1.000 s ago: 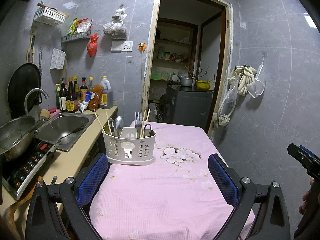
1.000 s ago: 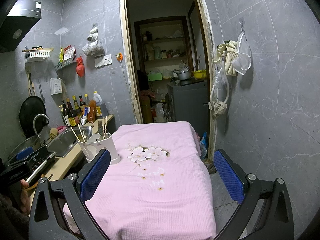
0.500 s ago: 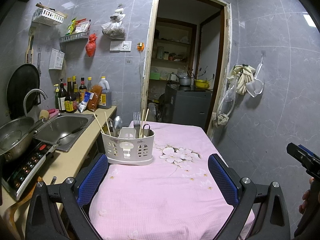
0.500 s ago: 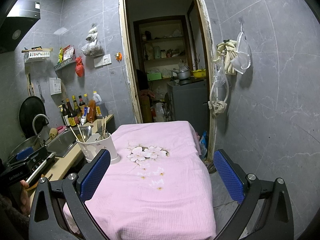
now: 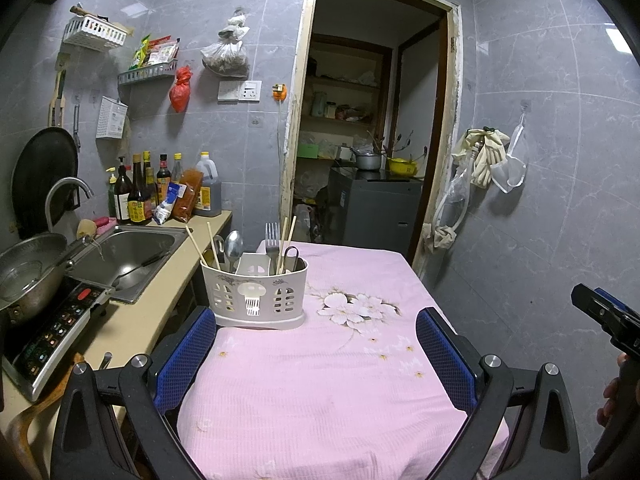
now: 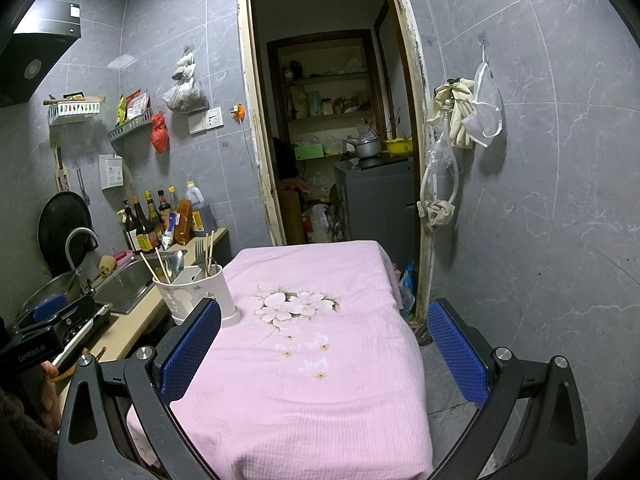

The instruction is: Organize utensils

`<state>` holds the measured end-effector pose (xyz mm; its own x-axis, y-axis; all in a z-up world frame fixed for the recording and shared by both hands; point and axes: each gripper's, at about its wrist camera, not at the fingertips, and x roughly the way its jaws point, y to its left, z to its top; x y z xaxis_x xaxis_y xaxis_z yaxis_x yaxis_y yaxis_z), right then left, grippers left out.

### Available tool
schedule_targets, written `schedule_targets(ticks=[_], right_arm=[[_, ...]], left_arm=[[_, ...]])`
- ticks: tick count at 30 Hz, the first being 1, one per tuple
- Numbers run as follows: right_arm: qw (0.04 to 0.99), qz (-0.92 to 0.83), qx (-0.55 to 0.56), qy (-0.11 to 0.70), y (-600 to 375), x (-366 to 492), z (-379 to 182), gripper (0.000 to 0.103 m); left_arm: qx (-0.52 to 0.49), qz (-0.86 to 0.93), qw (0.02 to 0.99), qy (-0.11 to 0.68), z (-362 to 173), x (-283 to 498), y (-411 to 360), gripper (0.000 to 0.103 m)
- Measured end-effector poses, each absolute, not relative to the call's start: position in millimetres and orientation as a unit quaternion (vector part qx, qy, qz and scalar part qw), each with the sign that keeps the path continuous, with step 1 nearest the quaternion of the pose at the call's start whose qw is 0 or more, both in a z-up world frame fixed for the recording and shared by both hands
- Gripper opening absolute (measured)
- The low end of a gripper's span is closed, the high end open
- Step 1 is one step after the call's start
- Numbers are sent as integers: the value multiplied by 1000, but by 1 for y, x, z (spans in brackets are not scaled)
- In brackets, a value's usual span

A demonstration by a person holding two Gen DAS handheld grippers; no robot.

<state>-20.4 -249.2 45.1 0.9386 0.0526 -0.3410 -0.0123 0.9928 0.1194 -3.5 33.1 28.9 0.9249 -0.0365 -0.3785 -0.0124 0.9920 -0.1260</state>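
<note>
Table (image 5: 340, 380) under its pink cloth fills the middle of the room, bare apart from the white caddy (image 5: 254, 294) at its left far corner beside the sink (image 5: 124, 256). Both claws, left gripper (image 5: 316, 354) and right gripper (image 6: 324, 344), hang wide open and empty over the near edge, barely shifted from a second ago. Fork (image 5: 272, 236), spoon (image 5: 233, 246) and chopsticks (image 5: 198, 244) already stand in the caddy, so sorting looks finished.

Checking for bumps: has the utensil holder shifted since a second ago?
No. The utensil holder stays just left of the tablecloth's flower print, as before.
</note>
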Motion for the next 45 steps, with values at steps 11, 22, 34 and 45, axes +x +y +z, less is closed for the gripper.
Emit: schedule_targets(ticks=[11, 22, 34, 45], right_arm=[[983, 16, 58, 175, -249, -20, 46, 101], [983, 16, 58, 176, -250, -19, 47, 101], [983, 17, 58, 176, -250, -19, 47, 101], [982, 17, 58, 177, -250, -18, 48, 101]], left_arm=[[-65, -6, 979, 193, 28, -4, 34, 101], [-57, -8, 979, 196, 21, -6, 33, 101], [-54, -9, 978, 199, 21, -6, 32, 101], [-54, -10, 978, 203, 20, -7, 34, 101]])
